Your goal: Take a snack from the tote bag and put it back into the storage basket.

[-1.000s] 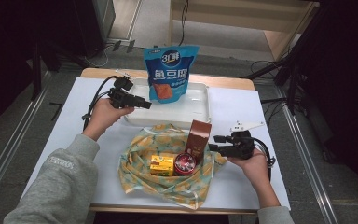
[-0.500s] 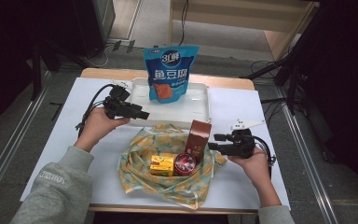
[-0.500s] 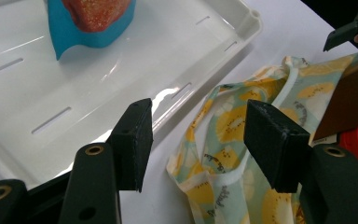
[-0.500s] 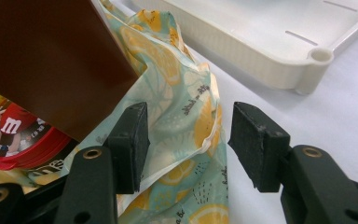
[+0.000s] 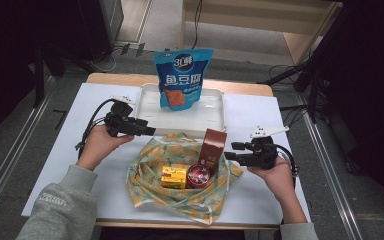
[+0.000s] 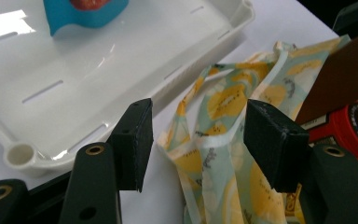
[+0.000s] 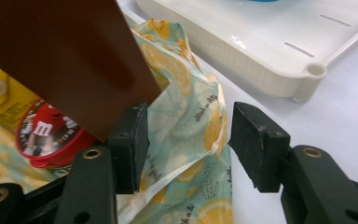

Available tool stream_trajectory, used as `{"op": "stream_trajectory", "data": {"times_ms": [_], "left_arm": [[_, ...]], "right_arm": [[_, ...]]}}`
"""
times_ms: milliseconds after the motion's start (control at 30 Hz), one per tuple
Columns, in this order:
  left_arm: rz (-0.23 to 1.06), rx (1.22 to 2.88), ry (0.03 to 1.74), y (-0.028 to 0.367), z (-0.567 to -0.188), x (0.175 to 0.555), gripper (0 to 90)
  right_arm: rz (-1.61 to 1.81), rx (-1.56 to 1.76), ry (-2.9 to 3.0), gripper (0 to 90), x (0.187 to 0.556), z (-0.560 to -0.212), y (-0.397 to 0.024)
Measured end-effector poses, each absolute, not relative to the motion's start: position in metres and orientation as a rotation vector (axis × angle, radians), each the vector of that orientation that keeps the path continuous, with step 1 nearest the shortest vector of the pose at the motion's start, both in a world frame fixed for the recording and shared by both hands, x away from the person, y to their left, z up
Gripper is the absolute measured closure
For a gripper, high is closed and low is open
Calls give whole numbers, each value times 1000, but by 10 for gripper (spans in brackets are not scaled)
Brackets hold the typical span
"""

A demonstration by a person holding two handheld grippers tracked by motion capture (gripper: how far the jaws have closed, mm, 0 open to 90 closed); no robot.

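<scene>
Both grippers hovering at the lemon-print cloth

We've got the left gripper [image 5: 150, 131] released, jaws just opened, and the right gripper [image 5: 228, 156] released too, each beside the cloth [image 5: 180, 200] near the worktop's [image 5: 70, 165] front edge.

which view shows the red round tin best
The high view: the red round tin lies whole on the lemon-print cloth, beside the yellow box. The right gripper view shows it partly behind the brown carton; the left gripper view shows an edge.
</scene>
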State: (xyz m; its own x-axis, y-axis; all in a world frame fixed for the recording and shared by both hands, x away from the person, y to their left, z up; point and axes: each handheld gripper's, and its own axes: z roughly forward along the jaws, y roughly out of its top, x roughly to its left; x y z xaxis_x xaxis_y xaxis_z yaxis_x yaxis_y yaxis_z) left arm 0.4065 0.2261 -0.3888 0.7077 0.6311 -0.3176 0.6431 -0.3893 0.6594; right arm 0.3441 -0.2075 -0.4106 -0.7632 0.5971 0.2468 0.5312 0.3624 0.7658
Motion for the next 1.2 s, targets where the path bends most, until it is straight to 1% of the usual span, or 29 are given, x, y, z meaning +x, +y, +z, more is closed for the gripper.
{"op": "stream_trajectory", "data": {"times_ms": [67, 200, 567, 767, 800, 967, 1033, 1200], "left_arm": [[-37, 2089, 965, 228, -390, 402, 434], [-34, 2098, 965, 230, -394, 397, 434], [-49, 2097, 973, 233, -398, 395, 434], [-46, 2110, 965, 233, -399, 395, 434], [-49, 2110, 959, 233, -399, 395, 429], [-31, 2102, 947, 235, -400, 396, 378], [-25, 2099, 948, 236, -401, 396, 363], [-37, 2097, 942, 236, -402, 397, 363]], "right_arm": [[1365, 1043, 2547, 486, 343, -408, -206], [1362, 998, 2577, 487, 340, -404, -203], [1352, 931, 2602, 466, 330, -394, -201], [1365, 918, 2601, 419, 327, -388, -200], [1366, 907, 2602, 399, 326, -386, -199], [1358, 891, 2615, 359, 325, -382, -195], [1355, 875, 2615, 347, 325, -380, -193], [1351, 862, 2617, 345, 326, -377, -190]]}}
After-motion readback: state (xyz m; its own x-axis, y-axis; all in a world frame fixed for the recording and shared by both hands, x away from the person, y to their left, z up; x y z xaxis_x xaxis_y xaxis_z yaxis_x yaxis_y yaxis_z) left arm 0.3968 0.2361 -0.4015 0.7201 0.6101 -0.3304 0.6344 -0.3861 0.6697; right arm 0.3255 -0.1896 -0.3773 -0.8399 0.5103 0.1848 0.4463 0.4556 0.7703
